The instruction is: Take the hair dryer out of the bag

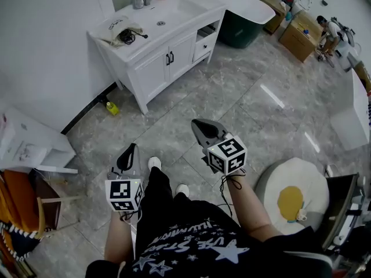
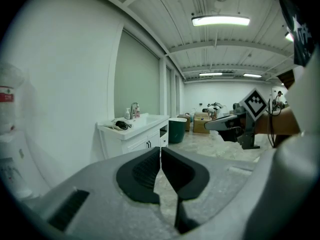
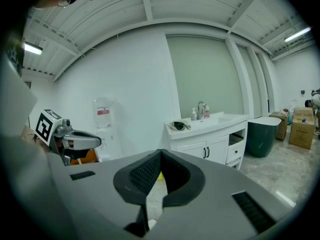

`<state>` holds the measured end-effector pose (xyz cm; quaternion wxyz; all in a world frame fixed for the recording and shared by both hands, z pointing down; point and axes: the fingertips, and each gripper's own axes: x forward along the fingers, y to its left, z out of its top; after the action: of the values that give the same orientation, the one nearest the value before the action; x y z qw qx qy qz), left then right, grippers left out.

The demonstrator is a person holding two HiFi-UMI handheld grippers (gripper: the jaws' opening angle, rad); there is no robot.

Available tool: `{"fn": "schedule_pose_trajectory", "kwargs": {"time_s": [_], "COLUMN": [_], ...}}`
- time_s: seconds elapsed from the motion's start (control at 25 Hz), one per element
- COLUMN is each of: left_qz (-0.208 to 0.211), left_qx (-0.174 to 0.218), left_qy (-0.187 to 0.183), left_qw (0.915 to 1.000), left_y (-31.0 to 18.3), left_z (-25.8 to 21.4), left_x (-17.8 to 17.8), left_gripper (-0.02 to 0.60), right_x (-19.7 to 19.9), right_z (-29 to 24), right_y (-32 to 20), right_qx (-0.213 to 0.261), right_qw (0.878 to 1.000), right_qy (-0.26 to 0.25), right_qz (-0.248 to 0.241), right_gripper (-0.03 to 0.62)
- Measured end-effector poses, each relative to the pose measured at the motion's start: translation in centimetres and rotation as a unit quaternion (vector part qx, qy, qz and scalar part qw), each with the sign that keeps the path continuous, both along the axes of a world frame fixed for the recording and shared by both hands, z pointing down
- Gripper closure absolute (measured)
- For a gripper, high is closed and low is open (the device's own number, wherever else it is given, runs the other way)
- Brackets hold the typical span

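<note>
Nearest the camera in the head view was the person's black shirt (image 1: 174,236). It had white stars and letters that I could not read whole. Just past it, the left gripper (image 1: 133,148) and the right gripper (image 1: 197,124) were both shut tight. They held nothing over the gray floor (image 1: 174,114). Far off, in the upper left of the frame, a soft pale bag (image 1: 115,26) lay on the white desk (image 1: 156,68). The hair dryer (image 1: 126,37), a black thing with a thin cord (image 1: 141,36), seemed to stick out of the bag's mouth. The print on the bag was too small to read.

In the left gripper view the jaws touched with nothing between them. The bag (image 2: 120,125) sat small at the middle left, well apart.

In the right gripper view the jaws were also shut and empty. The bag (image 3: 178,126) lay on the desk just right of the middle. A red label (image 3: 102,112) on the wall was too small to read.

The hair dryer was probably hard, smooth and not heavy, so its handle looked like the best place to grab. The floppy bag might come along too, so the other gripper should hold it.
</note>
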<state>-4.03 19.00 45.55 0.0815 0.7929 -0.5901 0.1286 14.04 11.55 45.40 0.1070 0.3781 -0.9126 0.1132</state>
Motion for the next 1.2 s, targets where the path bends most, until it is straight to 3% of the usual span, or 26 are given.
{"fn": "schedule_pose_trajectory", "kwargs": {"time_s": [0.16, 0.2, 0.28, 0.52, 0.84, 1.2], "left_qz": [-0.001, 0.001, 0.005, -0.004, -0.015, -0.023], "left_qx": [-0.002, -0.004, -0.009, -0.012, -0.006, 0.003], "left_qy": [0.012, 0.015, 0.024, 0.043, 0.047, 0.053], "left_qw": [0.9999, 0.9999, 0.9997, 0.999, 0.9988, 0.9984], "left_y": [-1.0, -1.5, -2.6, -7.5, -17.4, -28.7], "left_z": [0.3, 0.6, 1.2, 2.1, 2.0, 0.7], "left_x": [-0.5, -0.5, -0.7, -2.6, -6.7, -12.5], "left_gripper": [0.551, 0.522, 0.387, 0.289, 0.275, 0.275], "right_x": [-0.1, -0.1, -0.3, -1.1, -3.6, -9.2], "right_z": [-0.5, -0.6, -0.4, 0.3, 0.4, -1.3], "right_y": [-1.1, -1.5, -2.6, -6.6, -16.2, -27.7], "right_qx": [-0.001, -0.004, -0.011, -0.044, -0.064, -0.072], "right_qw": [1.0, 0.999, 0.999, 0.998, 0.996, 0.996], "right_qy": [-0.023, -0.03, -0.038, -0.043, -0.055, -0.05], "right_qz": [0.013, 0.015, 0.019, 0.021, 0.033, 0.028], "right_gripper": [0.589, 0.588, 0.53, 0.433, 0.411, 0.411]}}
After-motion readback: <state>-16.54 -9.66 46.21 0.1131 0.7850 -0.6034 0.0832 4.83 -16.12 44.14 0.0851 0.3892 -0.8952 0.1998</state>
